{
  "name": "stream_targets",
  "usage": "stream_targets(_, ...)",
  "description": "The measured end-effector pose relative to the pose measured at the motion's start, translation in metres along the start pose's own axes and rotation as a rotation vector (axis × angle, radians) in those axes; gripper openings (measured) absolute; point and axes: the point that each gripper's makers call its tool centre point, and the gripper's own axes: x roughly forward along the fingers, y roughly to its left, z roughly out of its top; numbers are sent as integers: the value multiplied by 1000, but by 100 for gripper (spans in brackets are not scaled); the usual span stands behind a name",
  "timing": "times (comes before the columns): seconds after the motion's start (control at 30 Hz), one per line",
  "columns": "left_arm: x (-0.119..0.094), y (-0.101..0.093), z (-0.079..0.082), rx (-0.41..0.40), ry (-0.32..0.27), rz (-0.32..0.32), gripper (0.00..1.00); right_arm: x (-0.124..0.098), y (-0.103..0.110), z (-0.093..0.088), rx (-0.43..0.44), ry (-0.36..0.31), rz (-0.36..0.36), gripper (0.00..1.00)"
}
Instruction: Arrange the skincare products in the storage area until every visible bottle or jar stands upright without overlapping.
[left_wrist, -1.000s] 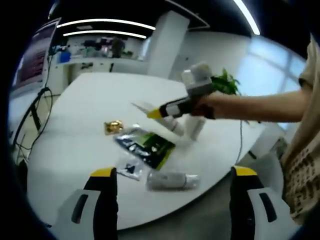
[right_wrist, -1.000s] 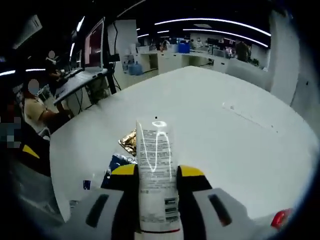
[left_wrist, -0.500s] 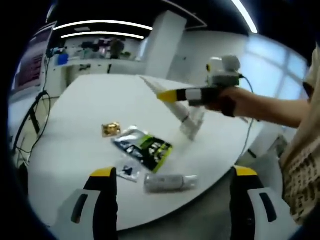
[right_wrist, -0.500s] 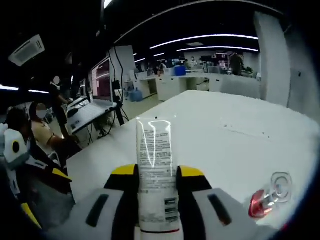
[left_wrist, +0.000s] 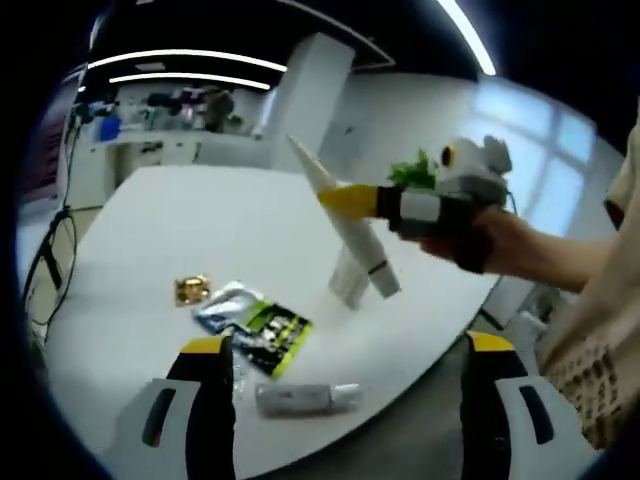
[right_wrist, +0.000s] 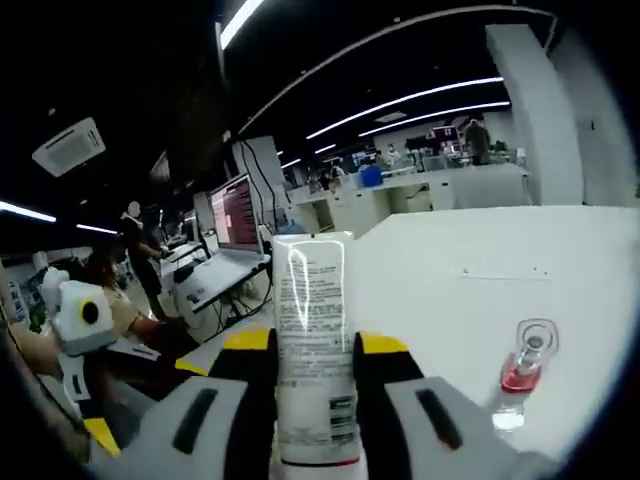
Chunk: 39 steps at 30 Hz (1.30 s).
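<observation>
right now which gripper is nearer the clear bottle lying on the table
Left. The left gripper hovers just over the lying clear bottle; the right gripper is raised farther back, clamping a white tube.

The right hand-held gripper (right_wrist: 315, 345) is clamped tight and raised; the left hand-held gripper (left_wrist: 345, 345) gapes wide.

Both views are lit from overhead ceiling light strips (left_wrist: 180, 62), which read as overexposed white streaks. The white table (left_wrist: 200, 230) is evenly bright with faint, soft shadows. Ceilings are dark. Daylight from windows washes out the left gripper view's right side. Fisheye distortion bends straight lines near the edges. The left gripper view is soft and motion-blurred. Glare streaks the white tube (right_wrist: 313, 350).
</observation>
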Motion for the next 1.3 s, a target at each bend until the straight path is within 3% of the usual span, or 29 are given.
stream_targets(0.2, 1, -20, 23, 1, -44, -97, 91, -20, 31, 8, 25, -59, 130, 29)
stream_targets(0.37, 2, -43, 28, 69, -19, -199, 83, -36, 50, 16, 57, -110, 208, 29)
stream_targets(0.63, 8, -74, 44, 64, -58, -298, 74, -59, 76, 28, 127, -185, 331, 29)
stream_targets(0.9, 1, -108, 59, 37, -106, -458, 53, -91, 96, 42, 253, -278, 489, 29)
stream_targets(1.1, -4, -130, 61, 52, -104, -538, 49, -106, 105, 48, 287, -308, 551, 30)
stream_targets(1.3, -4, -141, 64, 80, -114, -557, 33, -114, 113, 48, 283, -312, 575, 30)
